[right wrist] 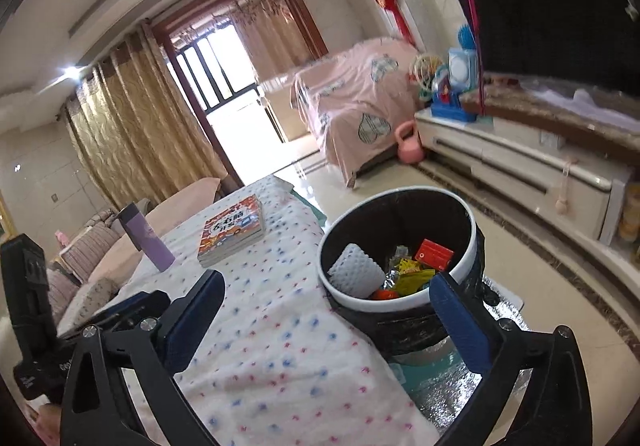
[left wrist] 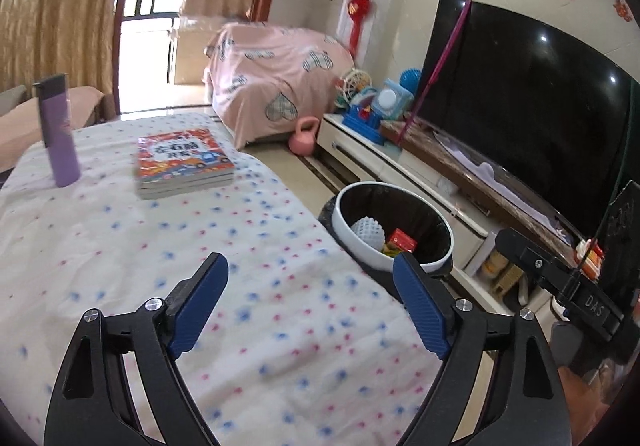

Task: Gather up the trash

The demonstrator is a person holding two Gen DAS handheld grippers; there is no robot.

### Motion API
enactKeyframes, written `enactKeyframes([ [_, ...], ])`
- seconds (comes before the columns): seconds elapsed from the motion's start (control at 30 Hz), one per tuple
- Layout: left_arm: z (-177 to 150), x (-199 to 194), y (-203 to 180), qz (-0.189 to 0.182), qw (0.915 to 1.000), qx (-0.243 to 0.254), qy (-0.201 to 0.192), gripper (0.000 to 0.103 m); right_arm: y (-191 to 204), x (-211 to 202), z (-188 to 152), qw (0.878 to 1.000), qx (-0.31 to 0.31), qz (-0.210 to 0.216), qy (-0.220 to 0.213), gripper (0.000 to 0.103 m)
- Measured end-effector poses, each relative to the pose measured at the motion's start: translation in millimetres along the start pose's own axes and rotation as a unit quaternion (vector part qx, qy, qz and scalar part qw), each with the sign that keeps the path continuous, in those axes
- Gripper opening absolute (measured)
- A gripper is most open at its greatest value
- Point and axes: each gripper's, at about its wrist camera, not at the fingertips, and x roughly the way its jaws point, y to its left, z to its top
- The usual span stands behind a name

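We see worktop cloth (left wrist: 120, 246) white, blue-and-red dots; bottle (left wrist: 58, 134) purple, black cap; bin (right wrist: 400, 300) white-rimmed, black liner; sheet (left wrist: 276, 86) pink, plaid hearts.

Daylight is flooding through the balcony door (left wrist: 152, 18) (blown white), ceiling spotlights are glaring, fisheye edges are bending darkly.

A soft dotted cloth (left wrist: 120, 246) was seen over the table; the bin (right wrist: 404, 302) looked glossy plastic, lined with shiny black film.
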Motion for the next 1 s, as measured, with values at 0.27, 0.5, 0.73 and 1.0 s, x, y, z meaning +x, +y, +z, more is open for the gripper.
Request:
enactKeyframes([
  [0.27, -30.0, -42.3, 13.5, 0.053, 0.9955, -0.004, -0.079, 0.103, 29.8, -34.5, -20.4, 0.995, -0.054, -0.029, -0.083, 0.103],
  [0.5, -53.3, -53.6, 15.0, 0.086, 0.9909, 0.022, -0.1, 0.103, 40.9, -46.5, -41.5, 0.984, -0.083, -0.066, -0.143, 0.103],
  [0.73, -59.5, -61.3, 17.4, 0.102, 0.9887, 0.026, -0.106, 0.103, 40.9, -43.4, -47.1, 0.984, -0.095, -0.07, -0.131, 0.103],
  [1.0, -60.3, -66.6, 17.5, 0.116, 0.9865, 0.025, -0.113, 0.103, 42.7, -40.1, -55.8, 0.987, -0.095, -0.071, -0.111, 0.103],
])
